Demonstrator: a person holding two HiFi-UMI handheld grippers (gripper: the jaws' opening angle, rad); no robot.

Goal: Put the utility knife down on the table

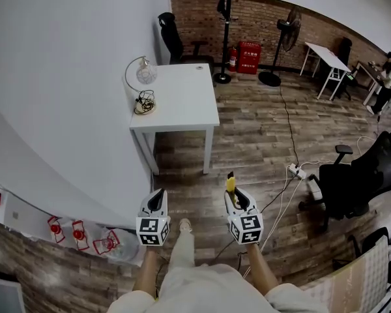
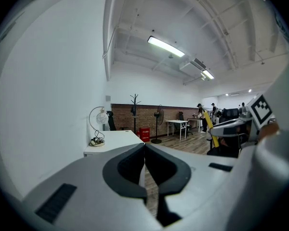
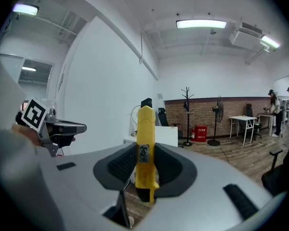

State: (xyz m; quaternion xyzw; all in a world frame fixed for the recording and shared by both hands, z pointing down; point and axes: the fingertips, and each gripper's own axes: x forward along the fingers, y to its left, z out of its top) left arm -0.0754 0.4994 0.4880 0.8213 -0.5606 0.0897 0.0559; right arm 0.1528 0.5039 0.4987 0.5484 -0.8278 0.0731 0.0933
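My right tool [image 3: 145, 170] — clamped on yellow utility knife [image 3: 145, 134], upright. My left tool [image 2: 144, 162] — jaws together, empty. White bench [image 1: 182, 100] ahead.

A white table [image 1: 182, 103] beside the wall [image 1: 65, 77] bears a globe lamp [image 1: 145, 74] and coiled cable [image 1: 144, 103]

The table [image 1: 182, 103] stands against the wall [image 1: 65, 77], ahead of the left gripper [image 1: 158, 197] and the right gripper [image 1: 233, 194], which has the utility knife [image 1: 230, 183] between its jaws. A lamp [image 1: 142, 74] sits on the table's left edge. Behind the table are an office chair [image 1: 173, 38], then a coat stand [image 1: 225, 31] and a fan [image 1: 283, 44] further right.
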